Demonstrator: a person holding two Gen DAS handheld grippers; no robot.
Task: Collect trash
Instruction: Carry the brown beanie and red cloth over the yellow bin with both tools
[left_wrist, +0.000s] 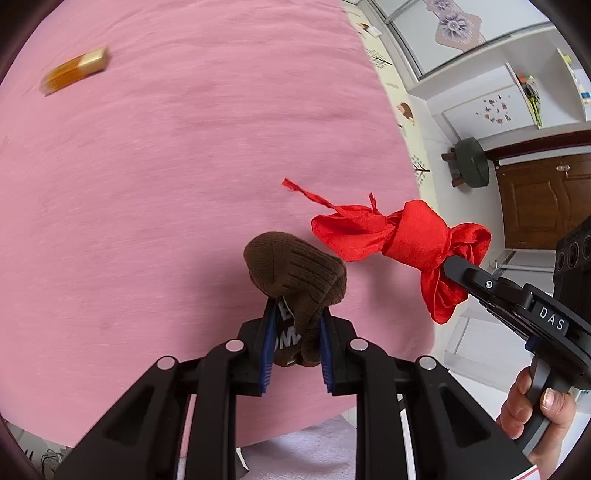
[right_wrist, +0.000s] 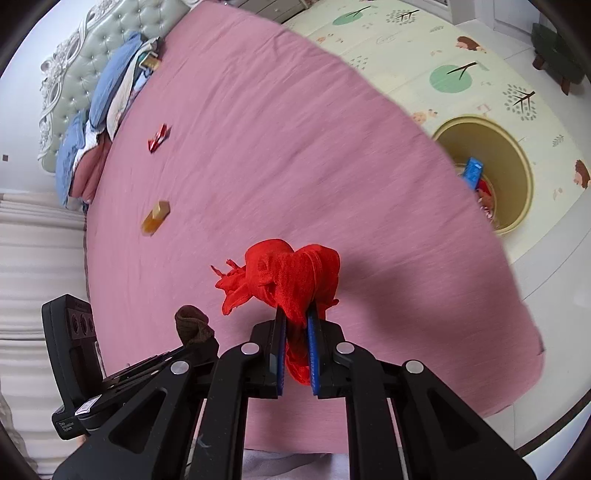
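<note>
My left gripper (left_wrist: 296, 325) is shut on a brown knitted sock (left_wrist: 295, 271) and holds it above the pink bed (left_wrist: 166, 166). My right gripper (right_wrist: 296, 325) is shut on a knotted red cloth (right_wrist: 291, 275), also above the bed; the cloth shows in the left wrist view (left_wrist: 402, 240) just right of the sock. The sock's tip shows in the right wrist view (right_wrist: 194, 325) at lower left. An amber packet (right_wrist: 155, 217) and a red wrapper (right_wrist: 159, 137) lie on the bed. The packet also shows in the left wrist view (left_wrist: 75, 69).
A yellow bin (right_wrist: 517, 199) with trash inside stands on the patterned floor mat (right_wrist: 424, 44) beside the bed's right edge. Pillows and folded bedding (right_wrist: 107, 110) lie by the headboard. A dark stool (left_wrist: 471, 162) and a wooden door (left_wrist: 543, 199) are beyond the bed.
</note>
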